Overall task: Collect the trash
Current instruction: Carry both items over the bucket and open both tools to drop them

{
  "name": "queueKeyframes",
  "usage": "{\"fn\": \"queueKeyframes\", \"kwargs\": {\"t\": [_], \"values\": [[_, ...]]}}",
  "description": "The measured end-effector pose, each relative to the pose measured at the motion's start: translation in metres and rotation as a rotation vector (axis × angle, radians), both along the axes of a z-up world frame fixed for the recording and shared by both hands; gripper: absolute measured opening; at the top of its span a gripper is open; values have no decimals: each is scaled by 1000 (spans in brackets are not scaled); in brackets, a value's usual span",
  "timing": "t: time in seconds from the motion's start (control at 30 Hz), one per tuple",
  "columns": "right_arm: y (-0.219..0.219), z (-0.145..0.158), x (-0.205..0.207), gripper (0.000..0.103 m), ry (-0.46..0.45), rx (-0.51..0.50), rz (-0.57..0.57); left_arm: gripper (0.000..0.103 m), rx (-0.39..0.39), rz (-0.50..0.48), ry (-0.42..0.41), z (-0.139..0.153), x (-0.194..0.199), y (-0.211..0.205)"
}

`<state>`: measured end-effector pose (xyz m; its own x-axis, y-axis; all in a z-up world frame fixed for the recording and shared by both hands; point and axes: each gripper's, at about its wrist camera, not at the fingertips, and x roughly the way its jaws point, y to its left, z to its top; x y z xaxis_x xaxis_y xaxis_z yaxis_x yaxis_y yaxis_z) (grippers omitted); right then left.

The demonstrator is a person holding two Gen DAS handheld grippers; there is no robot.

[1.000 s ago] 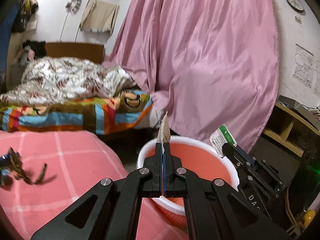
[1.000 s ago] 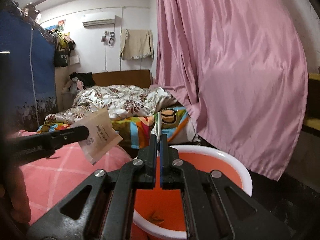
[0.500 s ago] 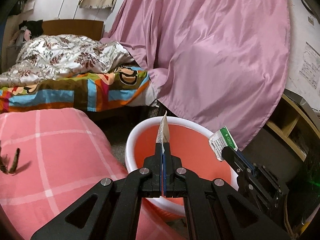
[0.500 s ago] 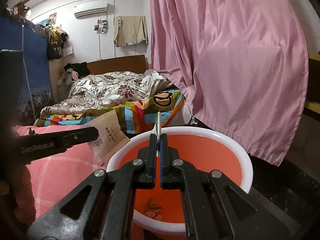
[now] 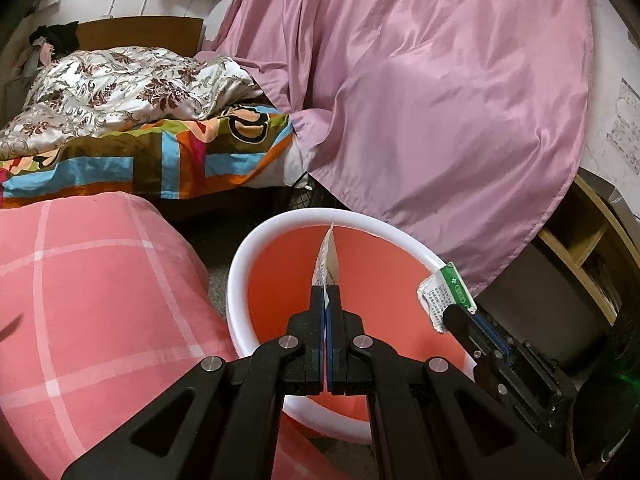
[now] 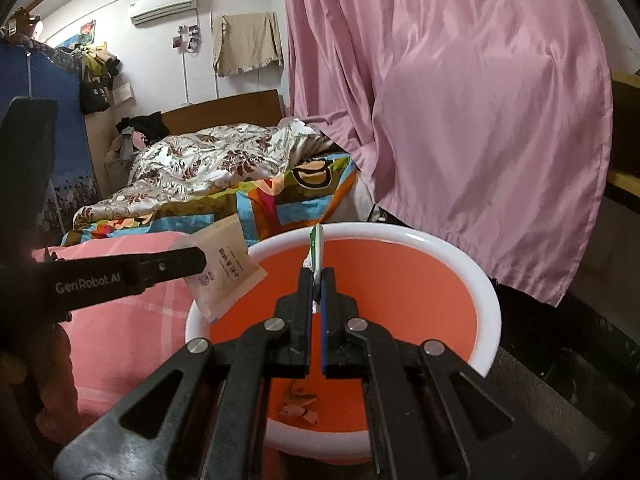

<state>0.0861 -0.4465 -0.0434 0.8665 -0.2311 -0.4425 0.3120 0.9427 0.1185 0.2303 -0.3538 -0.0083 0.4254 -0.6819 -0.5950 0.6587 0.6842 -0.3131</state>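
A white-rimmed orange bin (image 5: 256, 264) (image 6: 486, 292) stands on the floor below both grippers. My left gripper (image 5: 327, 292) is shut on a beige paper sachet (image 5: 326, 264), held edge-on over the bin; the sachet shows flat in the right wrist view (image 6: 224, 276). My right gripper (image 6: 316, 276) is shut on a green-and-white wrapper (image 6: 314, 248), held over the bin; it also shows in the left wrist view (image 5: 444, 296). Its jaws stand slightly apart around the wrapper. Some scraps (image 6: 300, 404) lie at the bin's bottom.
A pink checked cushion (image 5: 80, 300) presses against the bin's left side. A bed with a patchwork sheet (image 5: 160, 160) lies behind. A pink curtain (image 5: 420, 100) hangs at the right. A wooden shelf (image 5: 580, 248) stands at far right.
Both grippers have moved forward and tilted down, so each piece of trash now hangs over the bin's opening. Both stay shut on their trash.
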Motion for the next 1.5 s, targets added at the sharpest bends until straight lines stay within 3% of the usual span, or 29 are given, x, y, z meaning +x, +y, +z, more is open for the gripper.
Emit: {"fn": "queueKeyframes", "kwargs": {"t": [0.53,0.9,1.5], "values": [[1,-3,4,8,31,11,-2,0,55,0,79,-16,9,-2],[0,-2,4,11,38,19,-15,0,71,8,86,-16,9,-1],[-1,4,5,27,31,20,-26,7,45,20,53,-3,3,14]]}}
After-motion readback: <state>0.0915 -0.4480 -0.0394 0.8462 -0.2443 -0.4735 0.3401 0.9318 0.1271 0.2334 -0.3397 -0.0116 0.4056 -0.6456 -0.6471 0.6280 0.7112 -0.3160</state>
